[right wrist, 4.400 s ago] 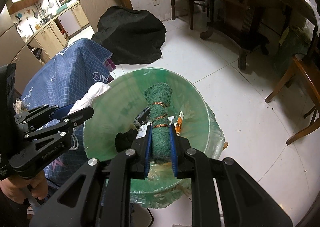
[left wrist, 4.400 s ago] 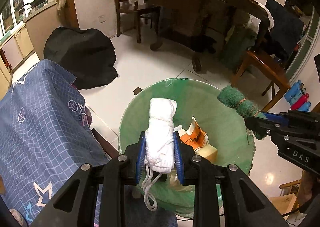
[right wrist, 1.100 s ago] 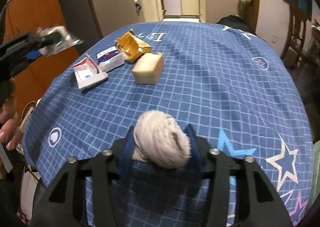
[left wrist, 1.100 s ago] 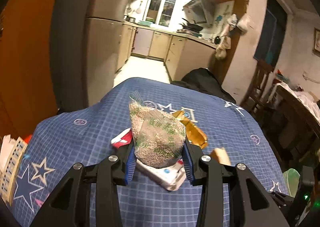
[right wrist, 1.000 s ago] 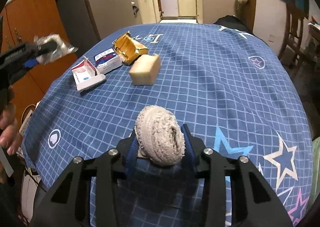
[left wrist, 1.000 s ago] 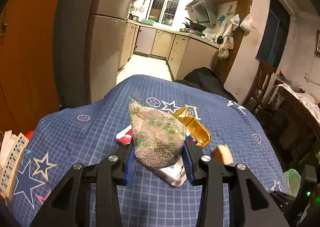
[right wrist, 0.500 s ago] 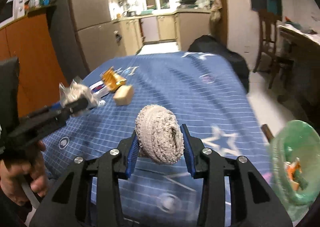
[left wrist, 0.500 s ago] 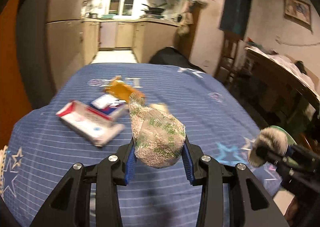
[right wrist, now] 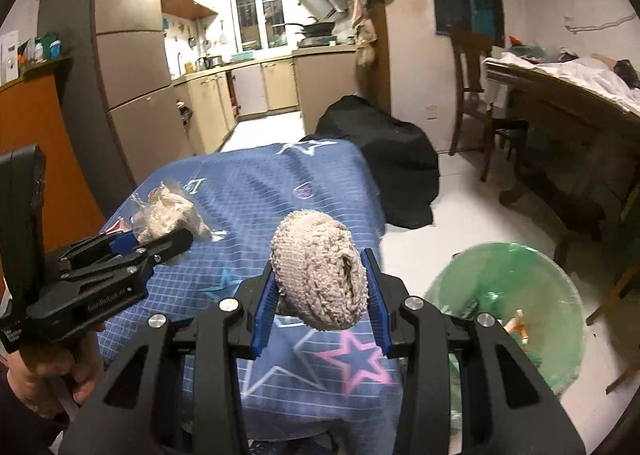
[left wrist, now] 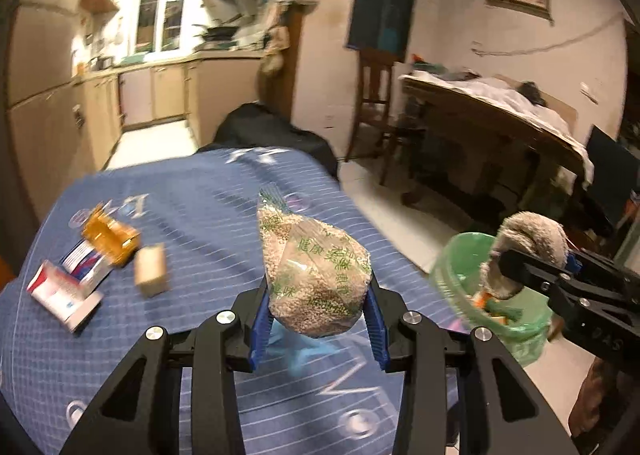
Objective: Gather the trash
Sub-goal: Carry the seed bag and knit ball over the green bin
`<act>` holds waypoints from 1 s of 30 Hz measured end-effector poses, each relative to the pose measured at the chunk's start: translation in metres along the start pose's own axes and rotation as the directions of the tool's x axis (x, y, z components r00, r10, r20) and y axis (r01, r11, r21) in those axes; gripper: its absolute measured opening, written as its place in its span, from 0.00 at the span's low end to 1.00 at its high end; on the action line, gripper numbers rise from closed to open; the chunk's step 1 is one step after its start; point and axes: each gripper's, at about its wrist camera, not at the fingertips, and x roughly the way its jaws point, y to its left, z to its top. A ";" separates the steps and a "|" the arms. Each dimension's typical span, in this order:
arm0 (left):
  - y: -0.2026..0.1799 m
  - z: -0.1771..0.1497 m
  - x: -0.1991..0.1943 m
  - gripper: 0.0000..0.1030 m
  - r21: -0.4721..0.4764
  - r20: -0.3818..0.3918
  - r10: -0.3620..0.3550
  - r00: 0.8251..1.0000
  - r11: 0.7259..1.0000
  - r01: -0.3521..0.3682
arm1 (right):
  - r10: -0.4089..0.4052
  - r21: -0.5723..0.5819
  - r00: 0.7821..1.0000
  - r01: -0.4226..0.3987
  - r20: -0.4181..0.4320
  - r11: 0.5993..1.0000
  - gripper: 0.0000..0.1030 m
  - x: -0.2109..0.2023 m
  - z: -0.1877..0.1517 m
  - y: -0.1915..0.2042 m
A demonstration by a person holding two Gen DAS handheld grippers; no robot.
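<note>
Both grippers, swung from the counter toward the green bin: left gripper jaws clamped on a grain bag, right gripper jaws clamped on a rolled cloth, drop-off next; boxes, motion-blurred, remain uncollected; bin contents partly hidden.

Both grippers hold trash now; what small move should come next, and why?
Probably carry both onward until they hang over the green-lined bin. The left gripper clamps the clear bag of grains, the right gripper the rolled beige cloth, and both are short of the bin's opening.
</note>
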 end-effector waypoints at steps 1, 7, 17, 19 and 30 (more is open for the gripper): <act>-0.010 0.003 0.002 0.40 0.013 0.003 -0.016 1.000 1.000 0.016 | -0.010 0.003 1.000 0.010 0.004 1.000 0.37 -0.002 0.002 -0.005; -0.064 0.031 0.026 0.40 0.055 -0.025 -0.126 0.992 0.990 0.127 | -0.076 0.057 0.997 0.076 0.002 0.996 0.37 -0.018 0.006 -0.050; -0.160 0.055 0.071 0.40 0.148 -0.084 -0.246 0.966 0.955 0.256 | -0.182 0.153 0.982 0.189 -0.058 0.970 0.37 -0.031 0.005 -0.133; -0.176 0.058 0.082 0.40 0.160 -0.103 -0.270 0.957 0.945 0.283 | -0.189 0.172 0.978 0.202 -0.087 0.964 0.37 -0.027 0.004 -0.149; -0.225 0.059 0.156 0.40 0.178 -0.226 -0.281 0.933 0.930 0.323 | -0.164 0.249 0.954 0.227 -0.250 0.942 0.37 0.004 -0.008 -0.209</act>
